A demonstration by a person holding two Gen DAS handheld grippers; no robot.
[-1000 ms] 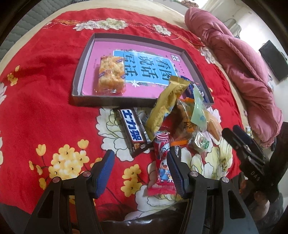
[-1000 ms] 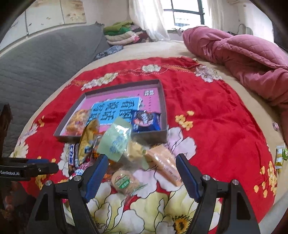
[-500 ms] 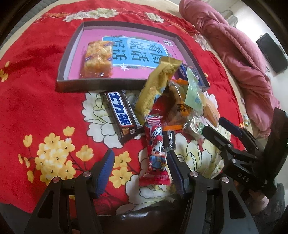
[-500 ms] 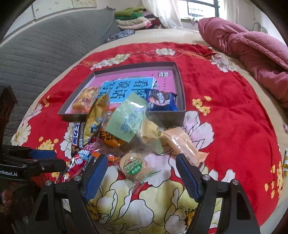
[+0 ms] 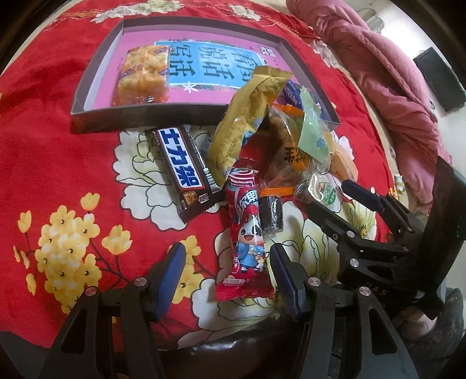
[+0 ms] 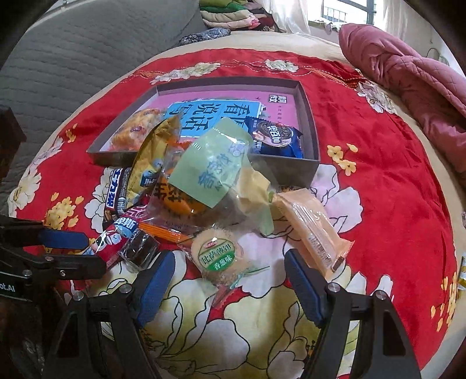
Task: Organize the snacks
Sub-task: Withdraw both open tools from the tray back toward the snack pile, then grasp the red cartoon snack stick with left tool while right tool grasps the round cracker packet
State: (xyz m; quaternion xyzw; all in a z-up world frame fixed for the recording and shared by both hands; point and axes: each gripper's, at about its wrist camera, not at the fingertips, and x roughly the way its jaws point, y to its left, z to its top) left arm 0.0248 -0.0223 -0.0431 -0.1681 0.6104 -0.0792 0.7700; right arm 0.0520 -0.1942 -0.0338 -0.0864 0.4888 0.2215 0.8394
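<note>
A heap of snacks lies on the red blanket in front of a shallow pink-bottomed tray [image 5: 145, 116] [image 6: 285, 172]. The tray holds a yellow cracker pack [image 5: 144, 75] and a blue cookie pack [image 6: 276, 137]. My left gripper [image 5: 227, 277] stands open low over the heap's near edge. A red cartoon snack stick [image 5: 244, 233] lies between its fingers, close to the right one and not pressed. My right gripper [image 6: 228, 282] is open around a round green-labelled biscuit pack [image 6: 217, 256], apart from both pads. A dark chocolate bar [image 5: 186, 166], a gold pack [image 5: 244, 116] and a peach wafer pack [image 6: 311, 227] lie nearby.
The red floral blanket [image 6: 378, 175] covers a bed. A pink quilt [image 6: 407, 73] is bunched along the right side, and a grey padded headboard [image 6: 72, 58] rises at the left. Folded clothes [image 6: 230, 17] sit at the back. Small packets [image 6: 461, 274] lie at the right edge.
Both grippers have come down and closer to the snack heap, which now looks larger in both views. Neither gripper's jaws changed width. No snack has moved.
</note>
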